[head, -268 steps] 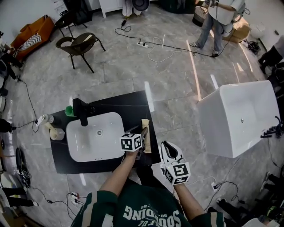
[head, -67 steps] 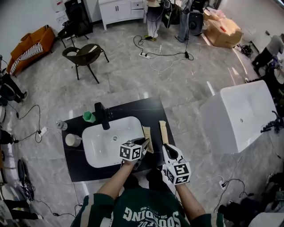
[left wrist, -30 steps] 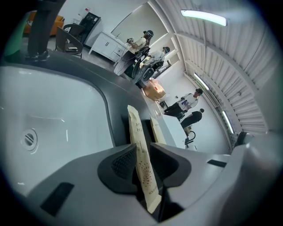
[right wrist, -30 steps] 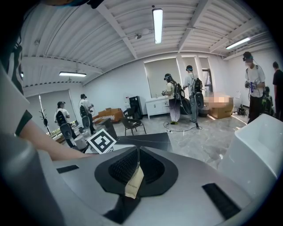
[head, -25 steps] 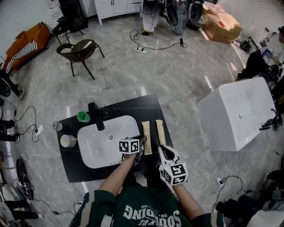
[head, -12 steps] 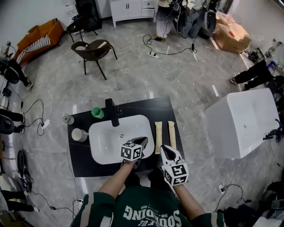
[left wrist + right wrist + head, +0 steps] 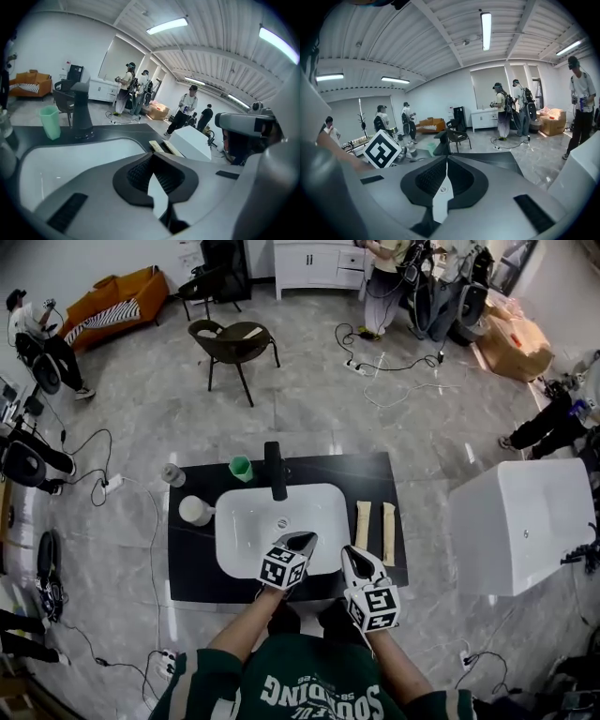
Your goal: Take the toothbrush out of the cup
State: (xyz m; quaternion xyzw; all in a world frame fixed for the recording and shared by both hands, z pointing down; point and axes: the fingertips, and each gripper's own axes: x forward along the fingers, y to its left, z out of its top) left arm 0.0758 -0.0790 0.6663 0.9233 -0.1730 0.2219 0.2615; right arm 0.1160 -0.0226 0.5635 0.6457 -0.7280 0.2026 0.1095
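A light green cup (image 7: 241, 468) stands at the back of the black counter (image 7: 192, 573), left of the black faucet (image 7: 275, 470); in the left gripper view the green cup (image 7: 50, 122) shows no toothbrush that I can make out. My left gripper (image 7: 305, 538) hovers over the front right rim of the white sink (image 7: 239, 540), its jaws shut with nothing between them (image 7: 152, 158). Beside it, over the counter's front edge, my right gripper (image 7: 351, 552) is also shut and empty (image 7: 446, 161). Two beige strips (image 7: 364, 524) lie right of the sink.
A white cup (image 7: 195, 510) and a clear bottle (image 7: 172, 474) stand at the counter's left end. A white tub (image 7: 520, 526) sits on the floor to the right. A chair (image 7: 232, 341), floor cables and several people are beyond the counter.
Both grippers have shifted left along the counter, away from the beige strips, to the sink's front right corner. The left gripper has rolled. The view now takes in more of the room.
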